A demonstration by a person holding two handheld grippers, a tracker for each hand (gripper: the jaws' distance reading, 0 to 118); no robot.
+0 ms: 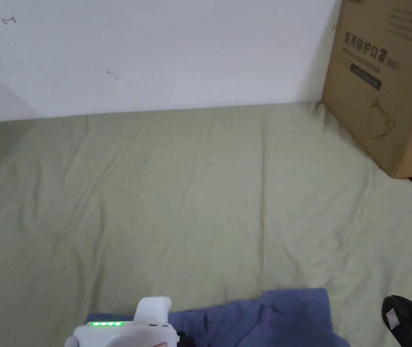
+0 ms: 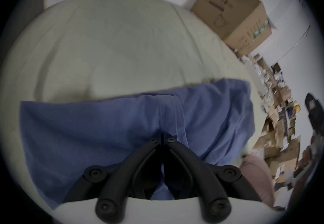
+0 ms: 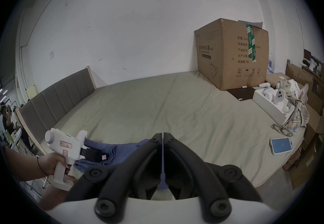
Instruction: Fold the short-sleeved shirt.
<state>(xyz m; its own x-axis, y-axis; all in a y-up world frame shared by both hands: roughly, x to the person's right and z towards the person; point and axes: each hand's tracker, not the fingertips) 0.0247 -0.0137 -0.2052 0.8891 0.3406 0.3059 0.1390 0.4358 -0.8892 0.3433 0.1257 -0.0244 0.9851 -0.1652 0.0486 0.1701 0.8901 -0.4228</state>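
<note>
1. Left gripper view: the left gripper (image 2: 164, 137) has its jaws pinched together on a fold of the blue short-sleeved cotton shirt (image 2: 98, 128).
2. The shirt lies bunched at the near edge of the pale green sheeted bed (image 1: 209, 189).
3. The right gripper (image 3: 163, 137) has its jaws closed on a thin edge of blue fabric.
4. A large brown cardboard box (image 3: 231, 56) stands at the bed's far right corner.

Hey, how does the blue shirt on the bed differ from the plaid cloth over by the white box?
The blue shirt is one plain colour; the plaid cloth is checked in pale tones. The shirt lies at the near edge of the bed sheet, pinched by the left gripper and the right gripper; the plaid cloth lies crumpled and untouched at the bed's far side, beside the white box. Both are soft, wrinkled fabric.
</note>
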